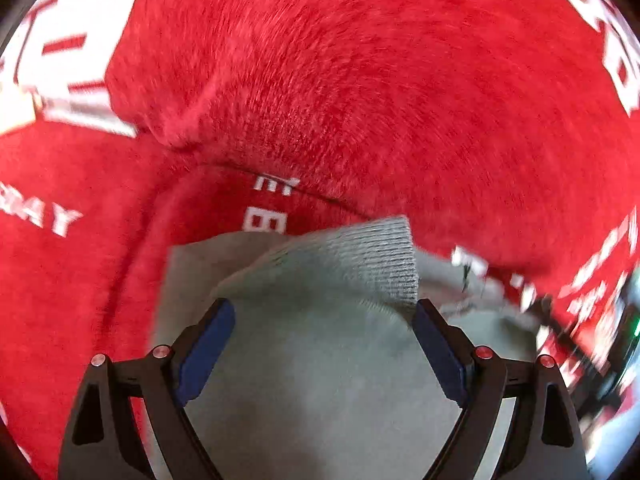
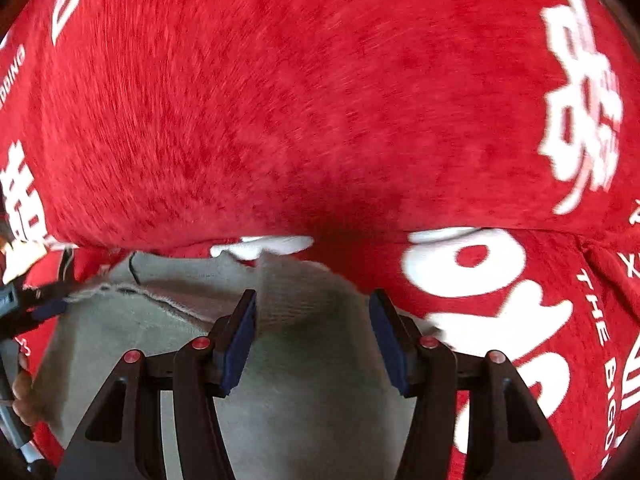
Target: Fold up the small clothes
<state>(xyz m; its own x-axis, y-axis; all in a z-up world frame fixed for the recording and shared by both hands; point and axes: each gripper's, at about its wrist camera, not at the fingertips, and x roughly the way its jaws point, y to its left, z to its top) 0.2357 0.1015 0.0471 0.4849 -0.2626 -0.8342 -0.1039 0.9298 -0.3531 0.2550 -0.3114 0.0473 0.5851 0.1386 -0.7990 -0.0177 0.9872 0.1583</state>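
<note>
Grey knit garment (image 1: 320, 344) lying on a red plush blanket (image 1: 340, 80) with white lettering, left gripper (image 1: 324, 312) spread wide over its ribbed cuff, right gripper (image 2: 312, 308) parted above another fold, pads not pinching the cloth.

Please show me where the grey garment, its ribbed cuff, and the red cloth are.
grey garment (image 1: 320, 360), left wrist view, plain middle part.
ribbed cuff (image 1: 376, 256), left wrist view, its ribbed face.
red cloth (image 2: 280, 100), right wrist view, plain area.

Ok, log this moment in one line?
left gripper: open | right gripper: open | grey garment: between both, unpinched | red cloth: underneath
</note>
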